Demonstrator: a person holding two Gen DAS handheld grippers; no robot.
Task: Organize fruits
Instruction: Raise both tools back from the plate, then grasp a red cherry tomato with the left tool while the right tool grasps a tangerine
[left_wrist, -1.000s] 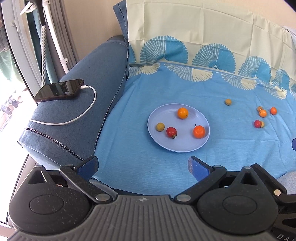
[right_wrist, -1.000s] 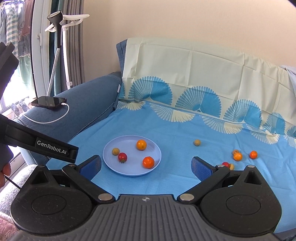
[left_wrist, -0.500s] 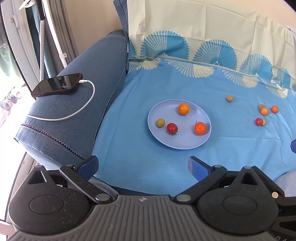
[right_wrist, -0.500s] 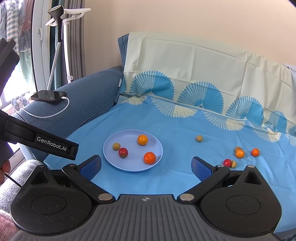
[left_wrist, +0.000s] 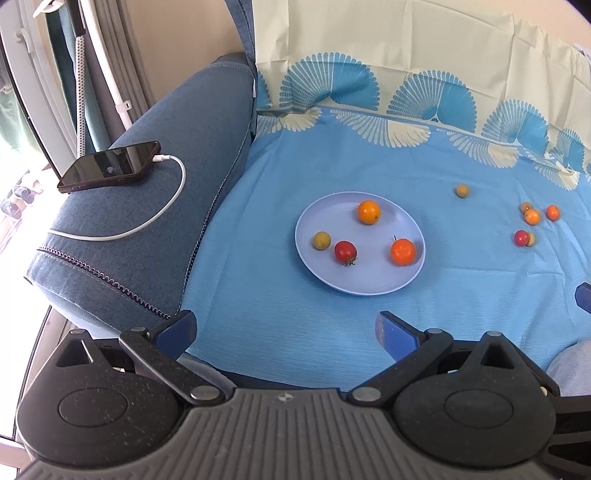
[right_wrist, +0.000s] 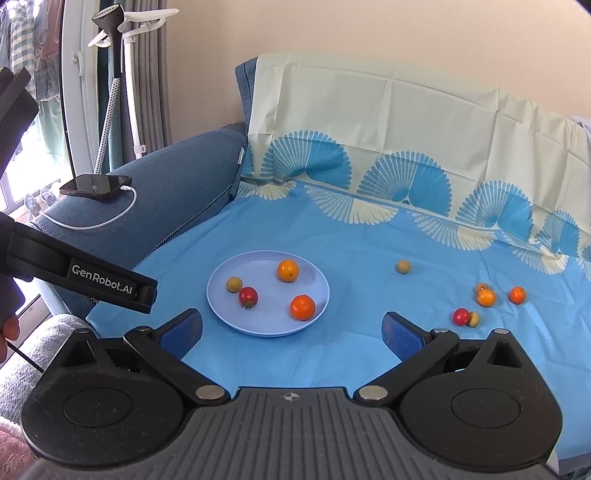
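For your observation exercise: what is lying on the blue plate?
On the plate lie four fruits: two oranges, a red tomato and a small tan fruit. The plate surface beneath each fruit is hidden.

A small tan fruit (right_wrist: 474, 319) sits half hidden behind a red tomato (right_wrist: 461, 316); the right tool (left_wrist: 583, 297) shows only a blue tip at the frame edge.
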